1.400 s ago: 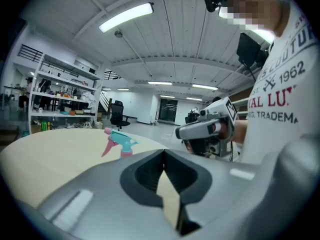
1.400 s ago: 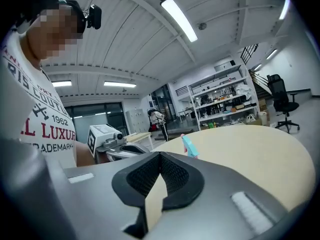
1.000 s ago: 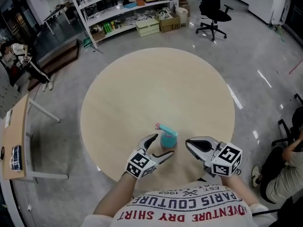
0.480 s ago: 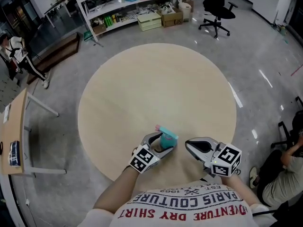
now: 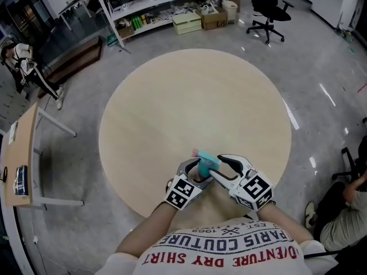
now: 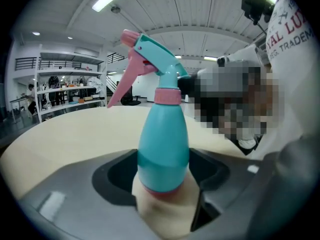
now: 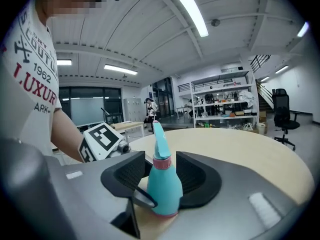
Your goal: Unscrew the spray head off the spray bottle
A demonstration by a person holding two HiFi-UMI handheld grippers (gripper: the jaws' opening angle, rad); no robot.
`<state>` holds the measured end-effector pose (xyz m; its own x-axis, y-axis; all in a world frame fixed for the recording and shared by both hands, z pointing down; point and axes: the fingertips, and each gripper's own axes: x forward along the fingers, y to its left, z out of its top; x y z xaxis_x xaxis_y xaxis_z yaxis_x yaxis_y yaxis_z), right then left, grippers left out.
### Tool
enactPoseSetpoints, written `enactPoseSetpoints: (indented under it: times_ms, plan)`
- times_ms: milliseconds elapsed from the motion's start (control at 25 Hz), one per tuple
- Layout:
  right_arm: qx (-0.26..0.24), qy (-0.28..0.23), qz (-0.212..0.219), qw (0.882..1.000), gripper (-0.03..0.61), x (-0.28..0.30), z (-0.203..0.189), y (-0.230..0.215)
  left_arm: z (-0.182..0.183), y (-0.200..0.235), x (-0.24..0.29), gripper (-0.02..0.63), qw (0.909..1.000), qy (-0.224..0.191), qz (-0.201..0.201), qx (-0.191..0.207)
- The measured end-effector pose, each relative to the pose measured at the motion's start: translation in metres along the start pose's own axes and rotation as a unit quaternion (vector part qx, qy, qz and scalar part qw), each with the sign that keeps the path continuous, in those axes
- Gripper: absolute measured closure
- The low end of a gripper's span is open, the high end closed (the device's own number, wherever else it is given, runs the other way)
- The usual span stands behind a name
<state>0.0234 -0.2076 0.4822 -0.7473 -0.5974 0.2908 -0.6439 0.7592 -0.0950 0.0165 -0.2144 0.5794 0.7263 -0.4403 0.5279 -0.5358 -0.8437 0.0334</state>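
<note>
We find the spray bottle (image 6: 162,144) hemmed in by the counter's (image 5: 195,96) near edge. The left gripper's (image 5: 196,172) jaws, just closed, clamp its body. The right gripper's (image 5: 214,164) jaws, just opening, stand apart either side of the spray head (image 7: 158,136). Beyond, the broad counter lies open, so only the top and far side stay free.

Grey polished floor (image 5: 321,67) is seen around a round pale table (image 5: 189,96). Far beyond the left gripper (image 5: 198,168), stocked shelves (image 5: 155,4) are set — a black chair (image 5: 268,7) farther right; a desk (image 5: 23,148) is placed well left.
</note>
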Motion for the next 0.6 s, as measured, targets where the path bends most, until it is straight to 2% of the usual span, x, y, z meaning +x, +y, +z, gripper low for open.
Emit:
enactPoseSetpoints:
  times_ms: [240,400,480,600]
  plan:
    - [-0.037,0.023,-0.006,0.999,0.379,0.025,-0.009,0.003,-0.003,-0.001,-0.003,0.296,0.9997,-0.005,0.023,-0.011]
    - [-0.058,0.014,-0.005,0.998,0.43,0.021,-0.009,0.006,-0.002,-0.005,-0.004,0.296,0.9994,-0.014,0.032,-0.01]
    - [-0.056,0.014,0.011,0.998,0.436,0.018,-0.01,0.008,-0.002,-0.008,-0.005,0.296,0.9997,-0.013,0.022,-0.003]
    - [-0.06,0.019,0.064,0.996,0.44,0.016,-0.012,0.017,-0.008,-0.015,-0.01,0.298,0.9996,-0.013,-0.019,0.016]
